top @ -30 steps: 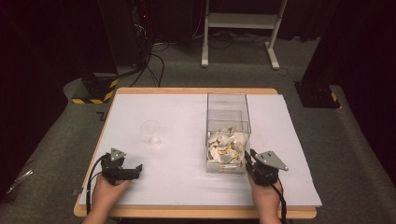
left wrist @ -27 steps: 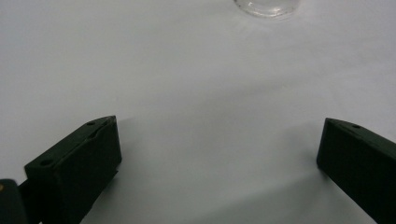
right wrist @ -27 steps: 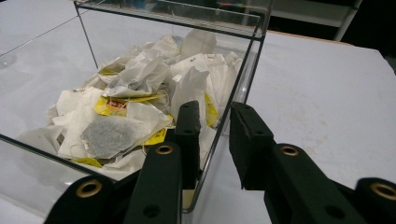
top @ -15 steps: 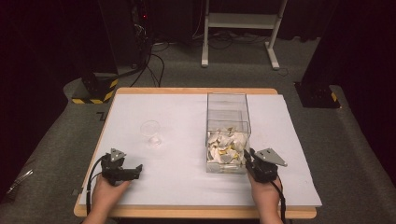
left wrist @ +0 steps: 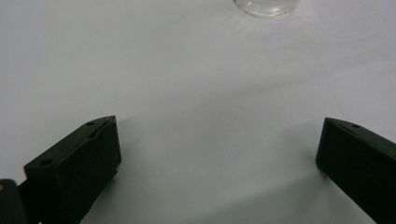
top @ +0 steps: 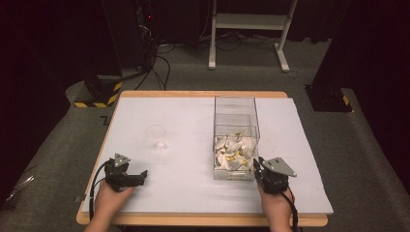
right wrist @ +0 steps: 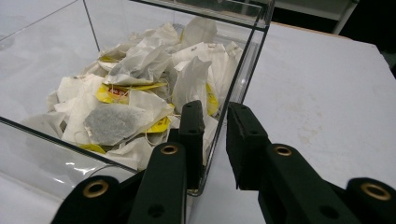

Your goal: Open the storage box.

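Right tool (right wrist: 215, 140) is clamped on the near right wall of the clear box (top: 235, 107), one jaw inside, one outside, with the heap of tea bags (right wrist: 140, 88) lying just beyond the inner jaw. Left tool (left wrist: 217, 154) gapes wide over bare bench (top: 183, 183), the small glass (top: 156, 137) ahead of it.

A white sheet (top: 193, 125) is laid over a pale wood table (top: 203, 94). The box (top: 235, 113) is of clear, colourless plastic; the tea bags (right wrist: 140, 93) in it are white with yellow tags, one showing grey-brown through its paper. The glass (top: 156, 135), at ten o'clock from the box, is colourless. Both grippers, left (top: 138, 176) and right (top: 257, 165), are black with grey plates. Yellow-and-black hazard stripes are seen on a base (top: 99, 92) at eleven o'clock. The carpet (top: 63, 150) is grey.
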`<act>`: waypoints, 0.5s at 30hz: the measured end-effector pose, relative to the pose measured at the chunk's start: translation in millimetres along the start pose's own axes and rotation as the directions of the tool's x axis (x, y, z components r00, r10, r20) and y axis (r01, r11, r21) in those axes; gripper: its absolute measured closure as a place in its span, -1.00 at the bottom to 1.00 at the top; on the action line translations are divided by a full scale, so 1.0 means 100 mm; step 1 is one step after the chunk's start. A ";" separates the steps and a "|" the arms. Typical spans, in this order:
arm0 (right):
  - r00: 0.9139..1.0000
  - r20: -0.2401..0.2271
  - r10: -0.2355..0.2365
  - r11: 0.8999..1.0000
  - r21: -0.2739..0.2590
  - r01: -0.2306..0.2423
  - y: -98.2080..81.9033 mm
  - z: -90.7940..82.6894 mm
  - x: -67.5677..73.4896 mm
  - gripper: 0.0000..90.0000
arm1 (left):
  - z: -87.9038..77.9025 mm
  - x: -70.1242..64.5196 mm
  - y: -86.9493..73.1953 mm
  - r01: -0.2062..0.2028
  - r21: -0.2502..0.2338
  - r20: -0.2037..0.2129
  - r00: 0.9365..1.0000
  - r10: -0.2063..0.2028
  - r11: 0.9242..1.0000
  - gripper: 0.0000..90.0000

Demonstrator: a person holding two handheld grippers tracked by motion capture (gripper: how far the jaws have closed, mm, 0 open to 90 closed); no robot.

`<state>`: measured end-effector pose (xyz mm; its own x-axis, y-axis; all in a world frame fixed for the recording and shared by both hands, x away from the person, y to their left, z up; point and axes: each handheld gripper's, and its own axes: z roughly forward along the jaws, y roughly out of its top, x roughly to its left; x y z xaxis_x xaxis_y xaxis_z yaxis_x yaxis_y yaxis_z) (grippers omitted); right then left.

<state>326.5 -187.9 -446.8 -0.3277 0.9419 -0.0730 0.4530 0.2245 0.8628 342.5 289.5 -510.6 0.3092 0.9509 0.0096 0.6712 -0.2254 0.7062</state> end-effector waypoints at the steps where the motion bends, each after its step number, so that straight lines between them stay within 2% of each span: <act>1: 1.000 -0.003 0.003 1.000 -0.003 -0.003 0.00 0.00 -0.01 0.71 | 0.00 0.00 0.00 0.000 -0.001 0.000 1.000 0.000 1.000 -1.00; 15: 1.000 -0.006 0.011 1.000 0.026 -0.011 -0.02 -0.05 -0.01 0.74 | 0.00 -0.01 -0.01 0.003 -0.004 -0.002 1.000 -0.003 1.000 -0.99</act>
<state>322.4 -190.3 -445.7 -0.3271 0.9431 -0.0603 0.4784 0.2203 0.8500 341.5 288.7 -510.7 0.3056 0.9521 0.0091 0.6695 -0.2217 0.7089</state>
